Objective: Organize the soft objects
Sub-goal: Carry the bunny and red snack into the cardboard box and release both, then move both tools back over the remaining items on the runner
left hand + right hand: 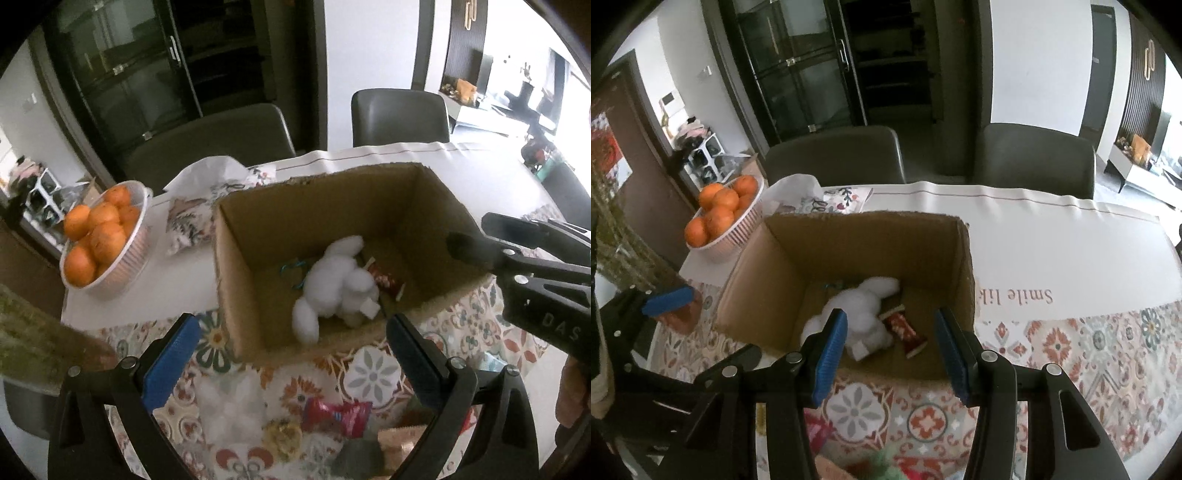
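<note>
An open cardboard box (236, 280) stands on the patterned tablecloth. Inside it lie a white plush toy (332, 291) and a red packet (384, 278); the right wrist view shows the same plush (864, 314) and packet (905, 328). My left gripper (293, 354) hangs open and wide before the box's near wall, nothing between its pads. My right gripper (891, 354) is open and empty over the near rim of the box (857, 236). Below the left gripper lie a white fluffy piece (231, 406), a red packet (336, 413) and a grey plush (358, 458).
A bowl of oranges (99, 243) stands left of the box, with a white bag (210, 173) and a patterned pouch (188, 225) behind it. Two dark chairs (1034, 158) stand at the table's far edge. A green fluffy thing (886, 458) lies under the right gripper.
</note>
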Motion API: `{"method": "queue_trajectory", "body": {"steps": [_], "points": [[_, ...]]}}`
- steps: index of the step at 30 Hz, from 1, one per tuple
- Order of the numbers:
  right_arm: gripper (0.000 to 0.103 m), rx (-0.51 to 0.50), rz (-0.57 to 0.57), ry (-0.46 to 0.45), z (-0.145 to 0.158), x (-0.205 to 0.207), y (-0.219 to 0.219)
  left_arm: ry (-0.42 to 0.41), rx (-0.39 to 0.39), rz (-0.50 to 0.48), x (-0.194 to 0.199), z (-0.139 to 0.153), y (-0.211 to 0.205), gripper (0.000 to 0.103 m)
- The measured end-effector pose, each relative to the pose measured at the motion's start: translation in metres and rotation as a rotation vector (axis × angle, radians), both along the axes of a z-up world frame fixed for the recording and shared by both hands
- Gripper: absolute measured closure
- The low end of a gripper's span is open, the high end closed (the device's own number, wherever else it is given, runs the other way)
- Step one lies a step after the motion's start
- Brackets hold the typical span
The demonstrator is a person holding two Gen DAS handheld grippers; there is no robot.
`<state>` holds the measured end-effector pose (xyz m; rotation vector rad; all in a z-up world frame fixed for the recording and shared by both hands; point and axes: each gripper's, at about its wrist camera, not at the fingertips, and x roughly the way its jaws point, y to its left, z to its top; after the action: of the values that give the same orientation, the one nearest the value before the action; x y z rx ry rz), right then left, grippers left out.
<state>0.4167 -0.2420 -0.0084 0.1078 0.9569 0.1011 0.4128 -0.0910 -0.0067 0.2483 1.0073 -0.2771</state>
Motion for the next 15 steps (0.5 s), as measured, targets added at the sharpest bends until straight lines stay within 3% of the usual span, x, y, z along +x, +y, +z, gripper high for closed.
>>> {"method": "queue_trajectory", "body": {"steps": [10,15], "points": [[0.052,-0.005,0.007,0.013,0.01,-0.049,-0.002,0.011,-0.003,0.003,-0.057,0.013,0.004,0.0],[0.046,-0.028,0.008,0.015,0.009,-0.074,-0.005,0.007,0.021,-0.011,-0.081,0.015,0.0,0.0]]}}
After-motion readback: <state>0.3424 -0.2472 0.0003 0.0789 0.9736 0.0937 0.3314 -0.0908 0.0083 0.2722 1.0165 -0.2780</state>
